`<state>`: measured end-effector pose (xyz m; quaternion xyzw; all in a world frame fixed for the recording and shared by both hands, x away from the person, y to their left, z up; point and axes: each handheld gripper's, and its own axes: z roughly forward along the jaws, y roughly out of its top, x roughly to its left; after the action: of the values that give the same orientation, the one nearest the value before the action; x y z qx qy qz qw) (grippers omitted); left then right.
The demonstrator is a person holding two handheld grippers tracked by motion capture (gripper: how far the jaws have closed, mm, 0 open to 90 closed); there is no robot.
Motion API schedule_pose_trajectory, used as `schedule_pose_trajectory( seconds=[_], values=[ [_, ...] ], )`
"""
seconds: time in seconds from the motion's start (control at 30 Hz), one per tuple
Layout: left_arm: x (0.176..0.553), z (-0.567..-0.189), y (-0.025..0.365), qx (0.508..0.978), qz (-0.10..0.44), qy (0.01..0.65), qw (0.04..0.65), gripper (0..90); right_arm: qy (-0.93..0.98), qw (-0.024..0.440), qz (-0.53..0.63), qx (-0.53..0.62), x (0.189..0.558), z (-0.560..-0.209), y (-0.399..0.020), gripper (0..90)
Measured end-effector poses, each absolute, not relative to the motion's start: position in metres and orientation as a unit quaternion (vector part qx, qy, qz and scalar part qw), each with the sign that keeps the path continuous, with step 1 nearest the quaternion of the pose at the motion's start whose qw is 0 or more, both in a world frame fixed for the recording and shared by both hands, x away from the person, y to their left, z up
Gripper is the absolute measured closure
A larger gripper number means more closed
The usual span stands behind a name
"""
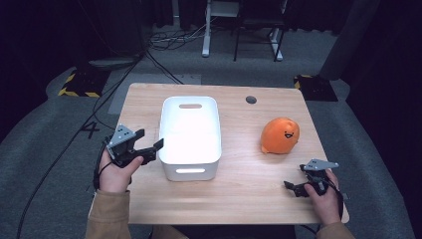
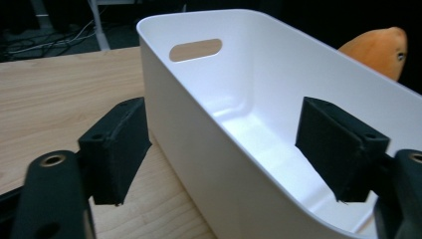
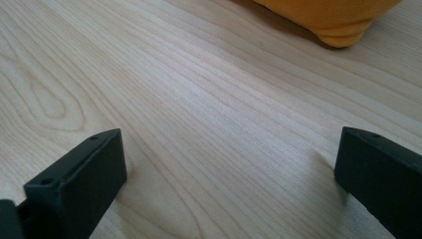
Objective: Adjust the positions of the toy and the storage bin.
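white bin (image 1: 190, 137) sits mid surface (image 1: 249, 194), left hand-held gripper (image 1: 149, 142) straddles its near-left wall, jaws apart, one outside, one inside, pads not pressing. right hand-held gripper (image 1: 293, 179) low over bare wood, jaws apart, nothing between. orange plush toy (image 1: 280, 135) right of bin, well apart.

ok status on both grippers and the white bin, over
Left gripper open, astride white bin wall. Right gripper open, empty, near orange plush. Nothing blocking.
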<state>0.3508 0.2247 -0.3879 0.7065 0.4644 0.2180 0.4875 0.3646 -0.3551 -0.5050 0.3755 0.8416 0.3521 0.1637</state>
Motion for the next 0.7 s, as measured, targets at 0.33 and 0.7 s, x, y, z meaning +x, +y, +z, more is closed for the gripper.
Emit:
schedule_pose_trajectory(
  seconds=[0.33, 0.7],
  values=[
    [0.362, -0.404, 0.219, 0.718, 0.202, 0.464, 0.479, 26.9, 0.842, 0.164, 0.352, 0.375, 0.365, -0.505, -0.355, 0.1],
    [0.359, -0.408, 0.203, 0.754, 0.177, 0.429, 0.465, 35.7, 0.842, 0.164, 0.352, 0.375, 0.365, -0.505, -0.355, 0.1]
  ],
)
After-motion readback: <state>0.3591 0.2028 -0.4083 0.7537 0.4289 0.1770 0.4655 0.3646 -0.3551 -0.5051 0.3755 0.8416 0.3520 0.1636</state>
